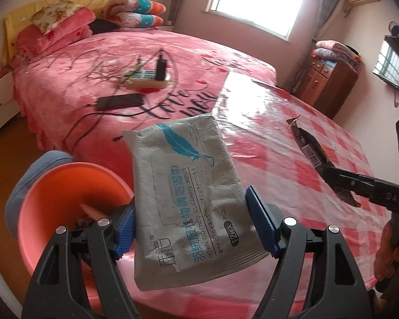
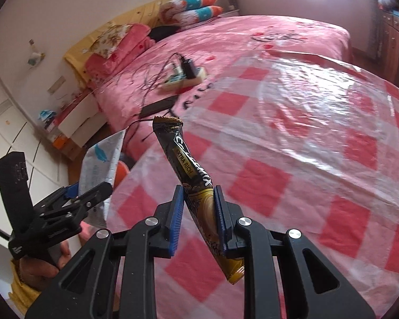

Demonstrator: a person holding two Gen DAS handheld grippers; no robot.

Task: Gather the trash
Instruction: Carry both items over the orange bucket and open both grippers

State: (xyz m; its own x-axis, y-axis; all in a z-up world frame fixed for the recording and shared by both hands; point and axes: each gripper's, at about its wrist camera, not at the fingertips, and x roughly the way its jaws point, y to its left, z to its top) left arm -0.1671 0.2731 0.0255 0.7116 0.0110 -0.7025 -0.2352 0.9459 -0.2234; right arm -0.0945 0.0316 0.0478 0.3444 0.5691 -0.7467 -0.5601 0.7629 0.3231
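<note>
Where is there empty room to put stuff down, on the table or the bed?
The checked table is bare nearly all over, from its near edge to the bed. The far side of the bed, toward the window, is bare too. It is crowded mid-bed: power strip, tangled cables and phone. Pillows fill the head end.

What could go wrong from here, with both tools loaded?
1. The left tool pinches the wipes pack only at its lower half; the tall, floppy pack could twist out before reaching the orange bin.
2. The right tool holds the coffee stick at a slant, so it may slip through.
3. The bin sits beyond the table edge, so a drop short lands on the floor.
</note>
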